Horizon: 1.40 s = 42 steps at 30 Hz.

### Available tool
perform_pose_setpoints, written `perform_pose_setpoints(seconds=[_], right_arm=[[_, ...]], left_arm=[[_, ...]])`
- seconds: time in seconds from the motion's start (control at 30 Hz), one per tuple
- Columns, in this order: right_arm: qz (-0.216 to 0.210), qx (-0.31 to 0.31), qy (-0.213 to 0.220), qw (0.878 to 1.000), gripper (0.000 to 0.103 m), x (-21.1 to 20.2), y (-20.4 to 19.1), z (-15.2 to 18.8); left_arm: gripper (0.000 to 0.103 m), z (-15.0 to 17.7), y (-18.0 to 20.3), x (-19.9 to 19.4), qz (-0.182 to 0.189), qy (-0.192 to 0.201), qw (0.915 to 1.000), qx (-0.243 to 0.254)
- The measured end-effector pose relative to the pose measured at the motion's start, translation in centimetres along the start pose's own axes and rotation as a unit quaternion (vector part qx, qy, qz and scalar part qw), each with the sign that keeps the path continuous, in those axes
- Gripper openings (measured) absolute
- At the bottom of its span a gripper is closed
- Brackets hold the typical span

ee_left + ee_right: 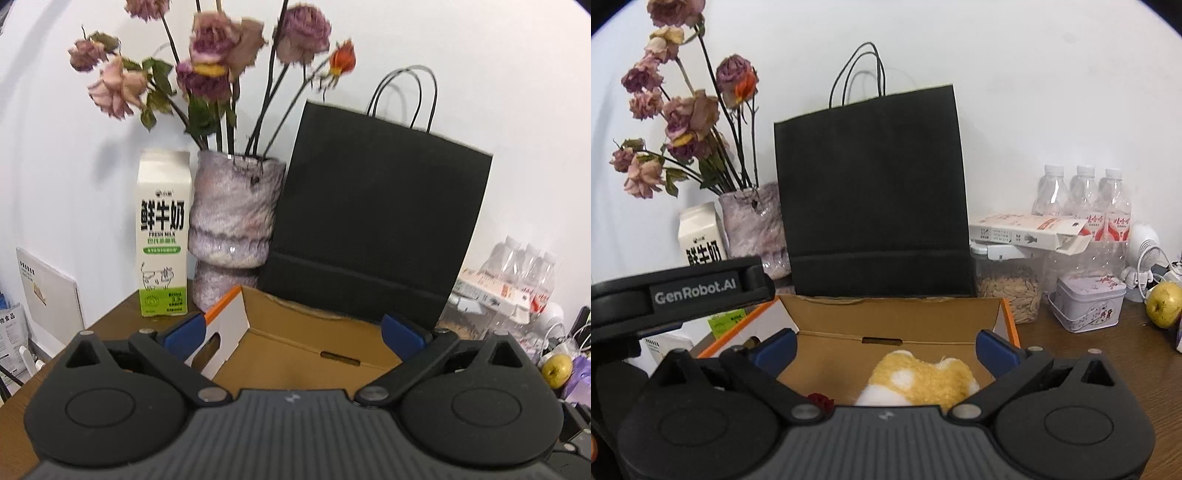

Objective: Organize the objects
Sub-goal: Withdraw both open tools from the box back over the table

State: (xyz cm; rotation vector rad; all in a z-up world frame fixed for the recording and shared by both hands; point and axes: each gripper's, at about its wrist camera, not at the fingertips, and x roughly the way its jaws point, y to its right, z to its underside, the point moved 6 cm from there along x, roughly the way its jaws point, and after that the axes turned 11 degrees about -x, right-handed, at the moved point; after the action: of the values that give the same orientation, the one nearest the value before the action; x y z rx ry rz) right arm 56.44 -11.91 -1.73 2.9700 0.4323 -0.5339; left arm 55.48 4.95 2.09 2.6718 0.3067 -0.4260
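right wrist view alone shows plush toy (923,380) inside cardboard box (894,317).

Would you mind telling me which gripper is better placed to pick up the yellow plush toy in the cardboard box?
The right gripper, probably: its open jaws frame the yellow plush toy just ahead in the cardboard box. The left gripper's view shows only bare box floor.

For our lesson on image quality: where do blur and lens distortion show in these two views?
Left wrist view: the dried pink and purple flowers are smeared by motion blur. Right wrist view: sharper, but the fisheye bends the tall black paper bag and darkens the corners.
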Motion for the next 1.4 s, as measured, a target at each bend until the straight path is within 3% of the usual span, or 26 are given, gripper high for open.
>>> perform_pose_setpoints(seconds=[0.73, 1.03, 1.4], right_arm=[[-0.019, -0.031, 0.06, 0.998, 0.103, -10.9, -1.7, -1.7], [-0.007, -0.052, 0.07, 0.996, 0.103, -16.3, -1.8, -0.7], [-0.011, -0.06, 0.048, 0.997, 0.103, -22.3, -1.9, 2.8]], left_arm=[[0.103, -2.2, 1.0, -12.7, 0.075, 0.063, 0.9952, -0.001], [0.103, -1.8, -0.1, -16.8, 0.061, 0.054, 0.9964, 0.024], [0.103, -0.3, -2.8, -23.3, 0.038, 0.053, 0.9969, 0.044]])
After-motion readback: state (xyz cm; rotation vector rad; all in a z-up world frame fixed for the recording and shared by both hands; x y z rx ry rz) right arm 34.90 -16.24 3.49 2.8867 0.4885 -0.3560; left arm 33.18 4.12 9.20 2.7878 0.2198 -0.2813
